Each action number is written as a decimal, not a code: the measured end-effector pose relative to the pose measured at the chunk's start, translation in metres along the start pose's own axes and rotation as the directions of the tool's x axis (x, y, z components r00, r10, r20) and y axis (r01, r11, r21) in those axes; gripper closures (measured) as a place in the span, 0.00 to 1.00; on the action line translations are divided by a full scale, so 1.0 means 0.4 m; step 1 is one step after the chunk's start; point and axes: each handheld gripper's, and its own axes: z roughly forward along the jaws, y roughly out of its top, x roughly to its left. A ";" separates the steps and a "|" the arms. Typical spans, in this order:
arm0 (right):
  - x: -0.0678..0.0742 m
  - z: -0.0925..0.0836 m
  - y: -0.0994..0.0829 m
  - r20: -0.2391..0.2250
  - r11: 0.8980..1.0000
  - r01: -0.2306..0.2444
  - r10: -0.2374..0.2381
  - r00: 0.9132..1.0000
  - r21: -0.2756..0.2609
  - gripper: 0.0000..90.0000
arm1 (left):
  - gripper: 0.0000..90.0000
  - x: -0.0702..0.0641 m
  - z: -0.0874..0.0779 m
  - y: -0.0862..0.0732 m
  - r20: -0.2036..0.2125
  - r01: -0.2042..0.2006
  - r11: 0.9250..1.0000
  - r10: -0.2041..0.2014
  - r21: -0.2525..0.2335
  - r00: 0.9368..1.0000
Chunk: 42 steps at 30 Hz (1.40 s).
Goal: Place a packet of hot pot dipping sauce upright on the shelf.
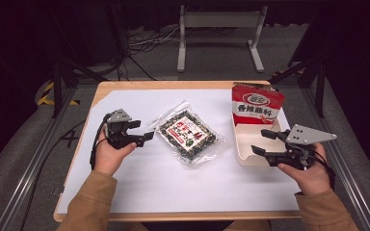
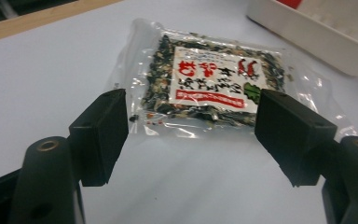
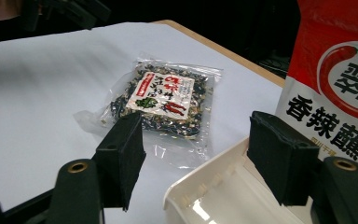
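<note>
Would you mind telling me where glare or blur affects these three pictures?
High view: dark surroundings, evenly lit table. Left gripper view: glare on the clear packet; near fingers soft. Right gripper view: red bag and tray slightly blurred, packet sharper.

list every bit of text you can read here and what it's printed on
"香辣蘸料" in large black characters: on the red and white bag standing in the white tray.
"CUI": small letters near that bag's chili logo; the rest is cut off.
Red and black label on the clear spice packet: too blurred to read.
</note>
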 end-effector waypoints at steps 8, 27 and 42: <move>0.010 -0.004 -0.006 -0.001 1.000 0.021 -0.021 1.000 0.008 0.46 | 0.47 0.065 0.040 0.003 -0.052 0.072 0.997 -0.073 -0.016 0.996; 0.058 -0.013 -0.009 -0.062 0.997 0.069 -0.068 0.996 0.018 0.63 | 0.43 0.155 0.153 -0.035 -0.109 0.198 0.980 -0.195 0.017 0.975; 0.063 -0.006 -0.015 -0.086 0.997 0.075 -0.073 0.994 0.019 0.63 | 0.67 0.185 0.199 -0.057 -0.011 0.330 0.944 -0.330 0.011 0.944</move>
